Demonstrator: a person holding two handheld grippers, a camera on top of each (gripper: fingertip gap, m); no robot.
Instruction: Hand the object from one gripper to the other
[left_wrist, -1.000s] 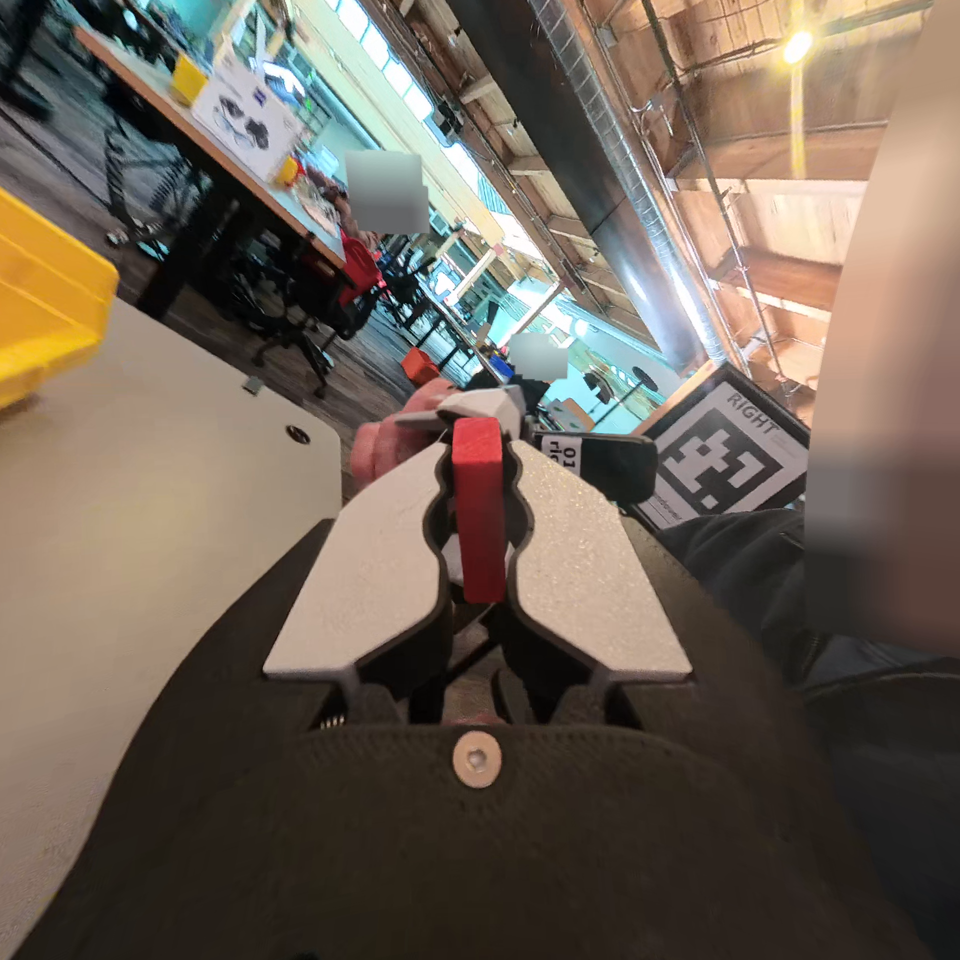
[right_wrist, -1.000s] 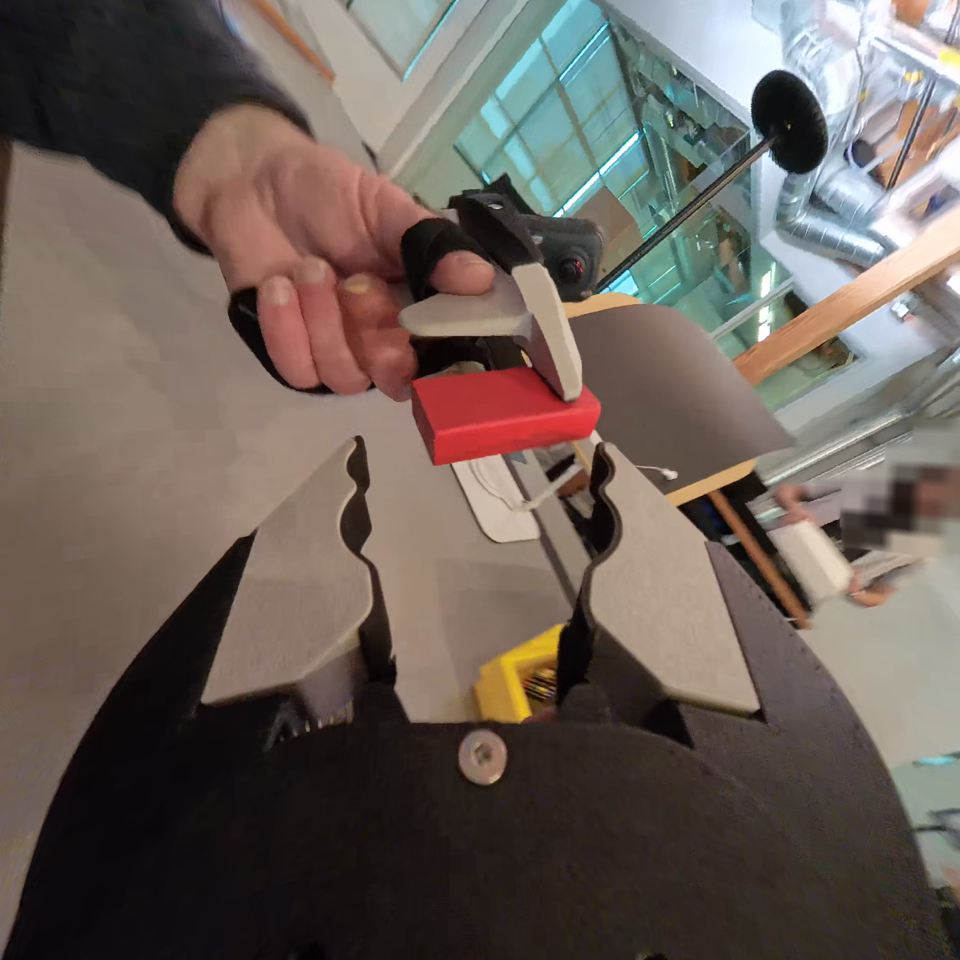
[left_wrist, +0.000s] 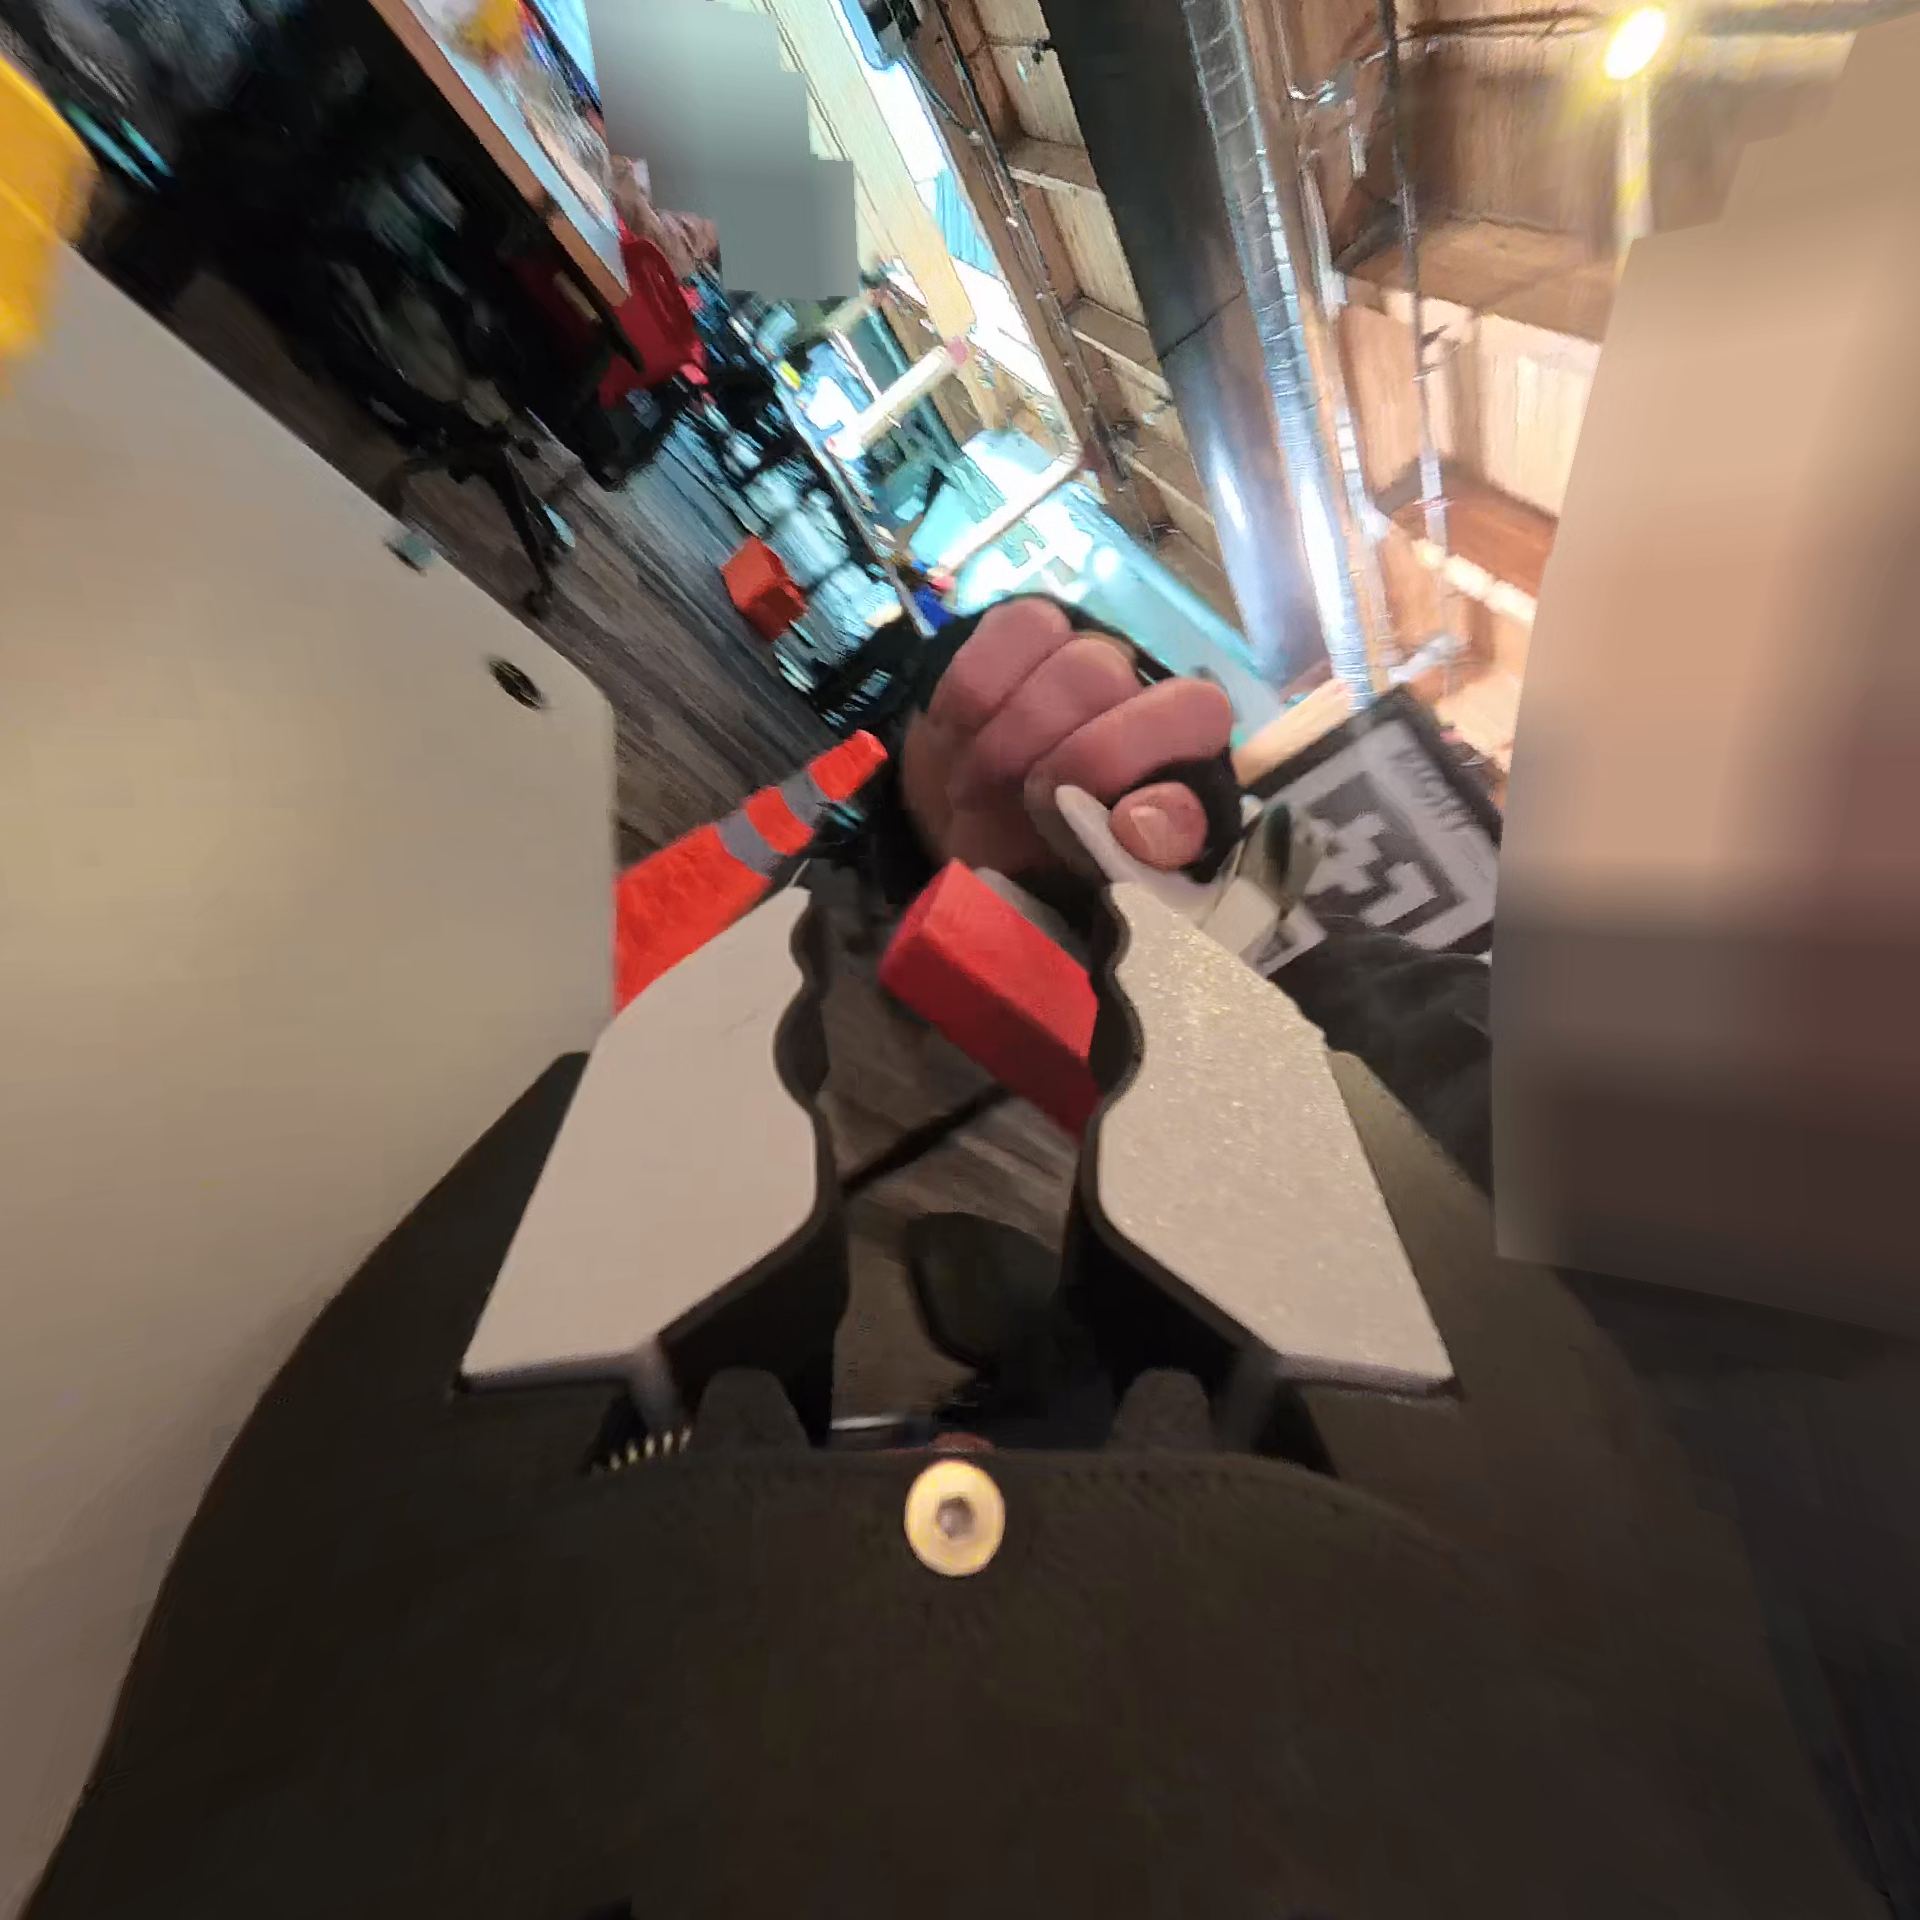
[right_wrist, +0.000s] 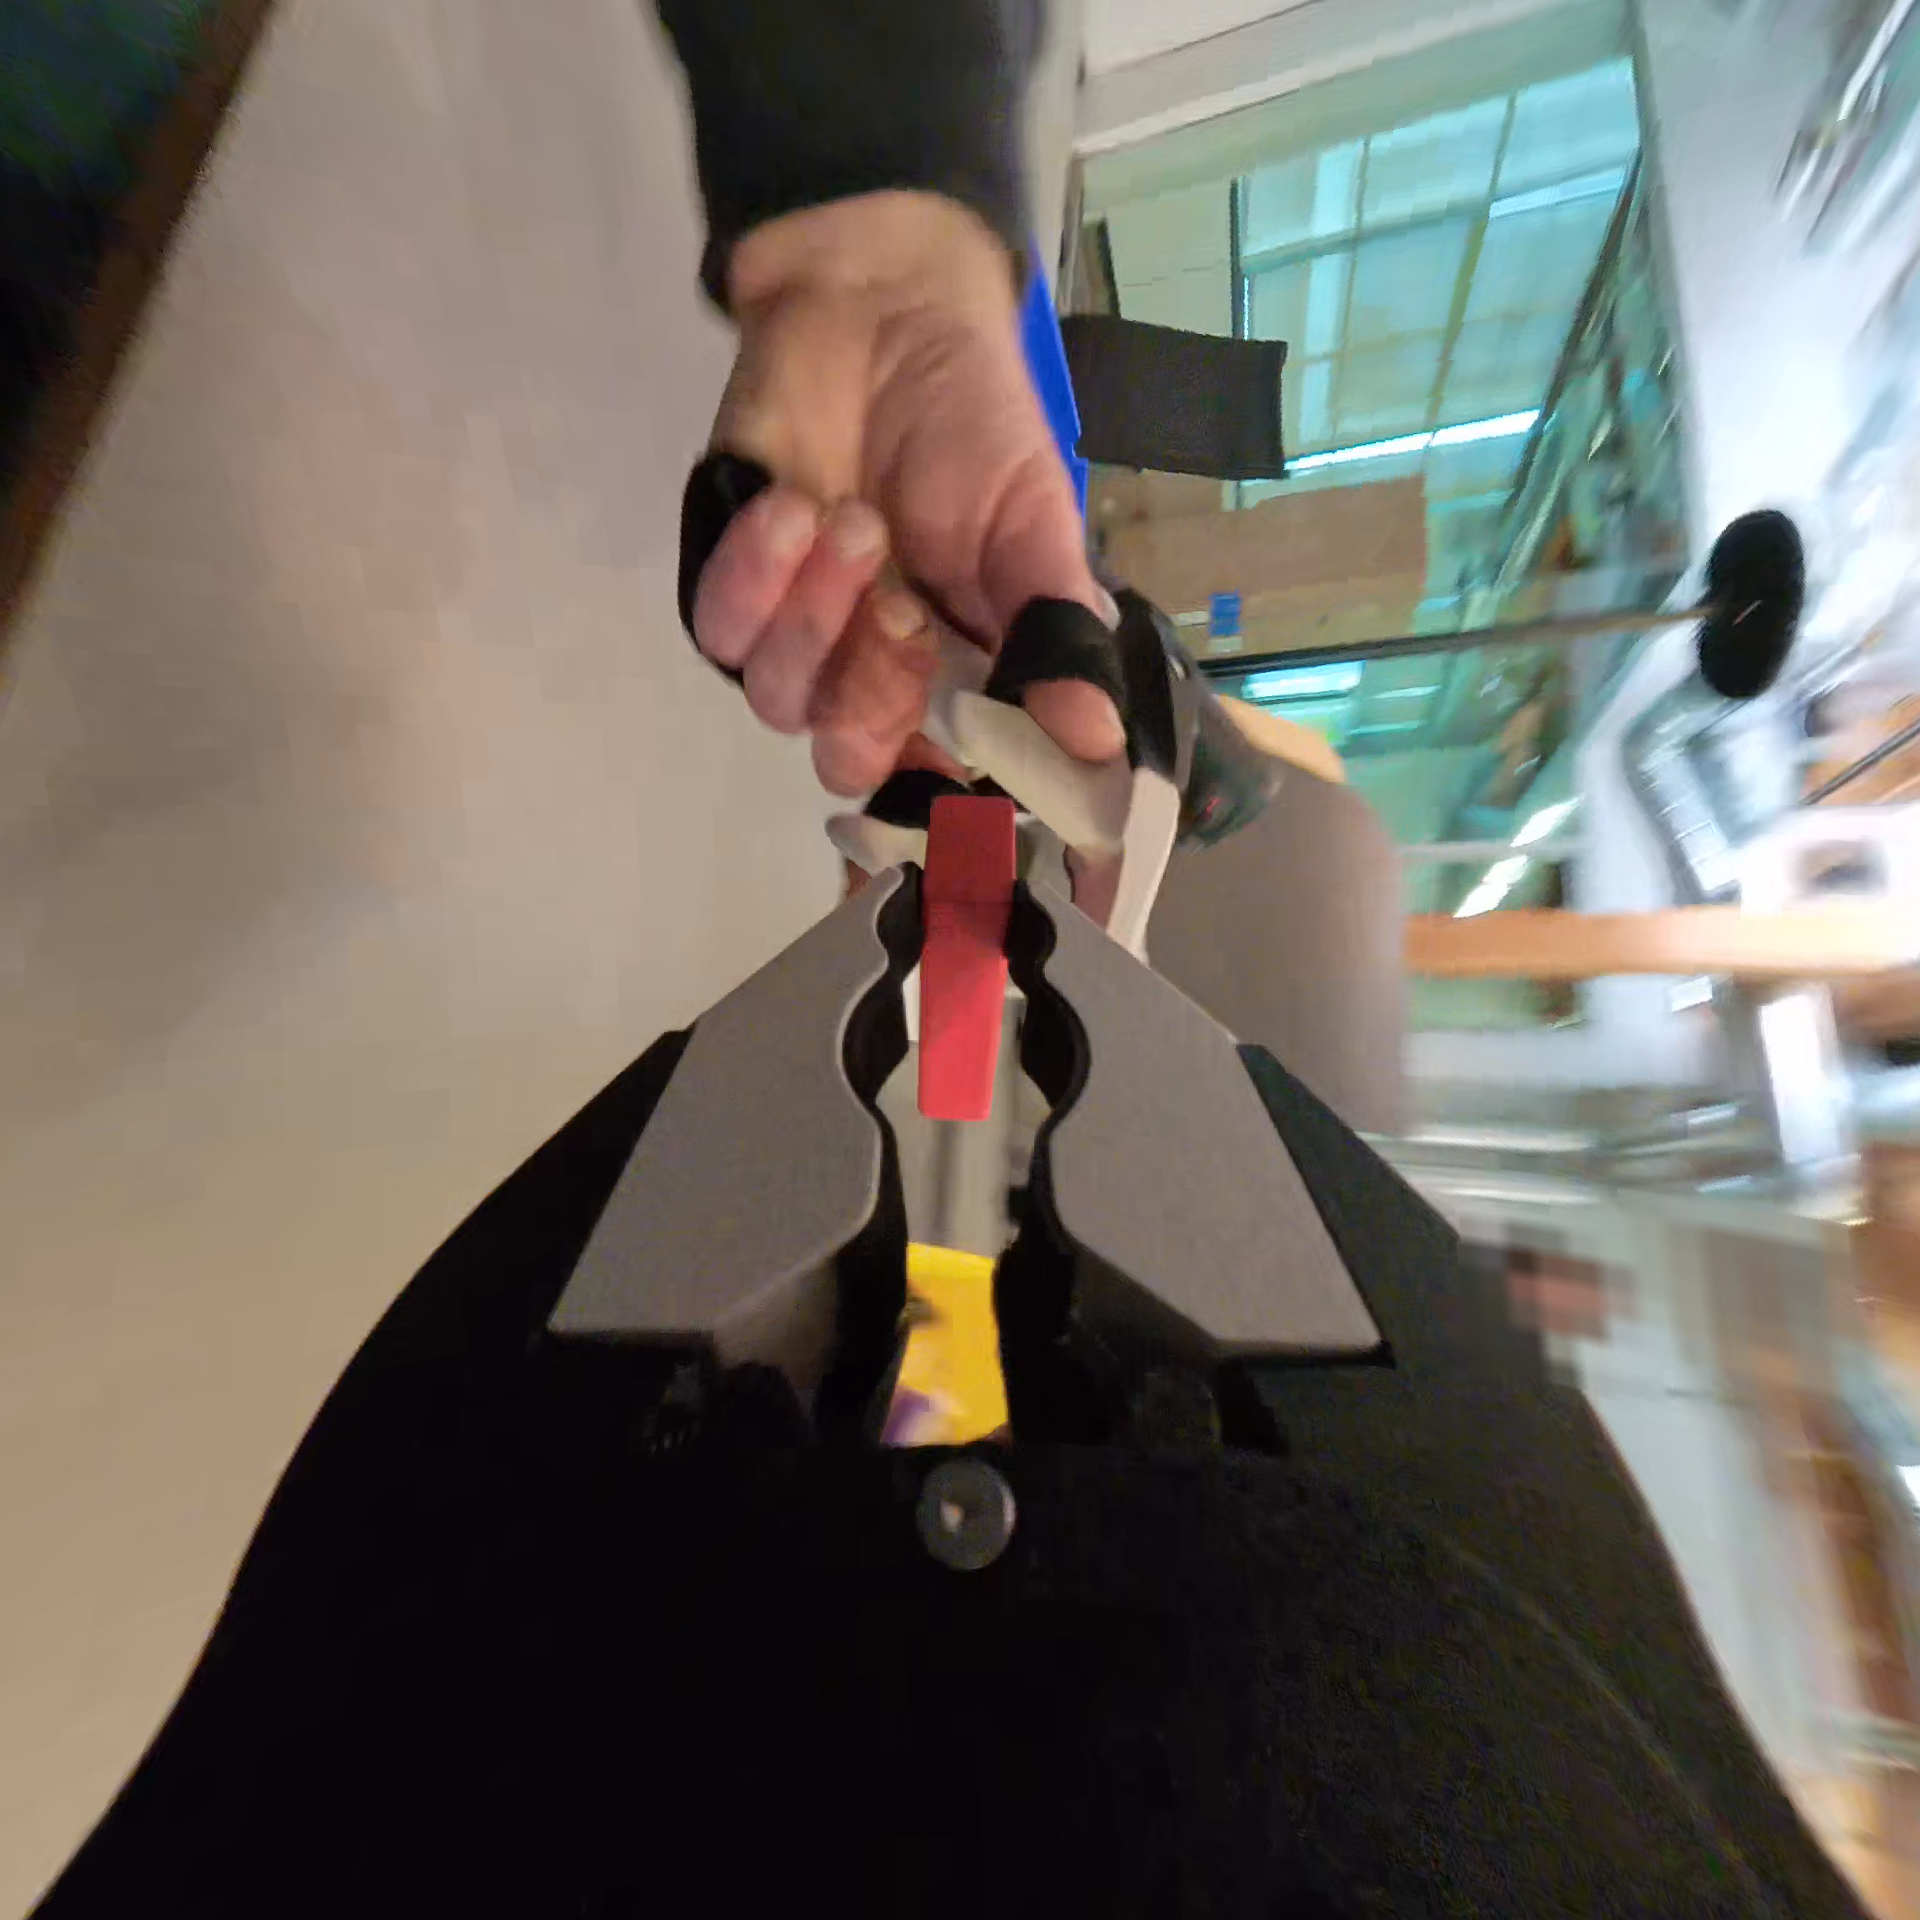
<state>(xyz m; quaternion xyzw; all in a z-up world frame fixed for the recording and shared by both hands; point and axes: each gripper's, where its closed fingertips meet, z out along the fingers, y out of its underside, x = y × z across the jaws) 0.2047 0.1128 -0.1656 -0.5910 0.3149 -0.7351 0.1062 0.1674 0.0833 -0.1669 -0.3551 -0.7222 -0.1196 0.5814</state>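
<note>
Between the grey fingers of the right gripper (right_wrist: 964, 914), the flat red rectangular block (right_wrist: 966, 977) is clamped edge-on. The left gripper (left_wrist: 961, 940) is spread wide, the block (left_wrist: 987, 987) seen tilted between its tips, gripped by neither. A fisted hand (left_wrist: 1049, 748) is seen beyond.

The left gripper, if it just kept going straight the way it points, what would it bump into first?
Most likely the red block, already lying between the open left gripper fingers, close against one. Just beyond is the hand holding the right gripper. Depth is hard to judge.

red block (right_wrist: 966, 966): 1 | grippers: 2, left gripper (left_wrist: 961, 971), right gripper (right_wrist: 964, 904) | traffic cone (left_wrist: 743, 862): 1 | hands: 2, left hand (right_wrist: 883, 499), right hand (left_wrist: 1049, 748)
</note>
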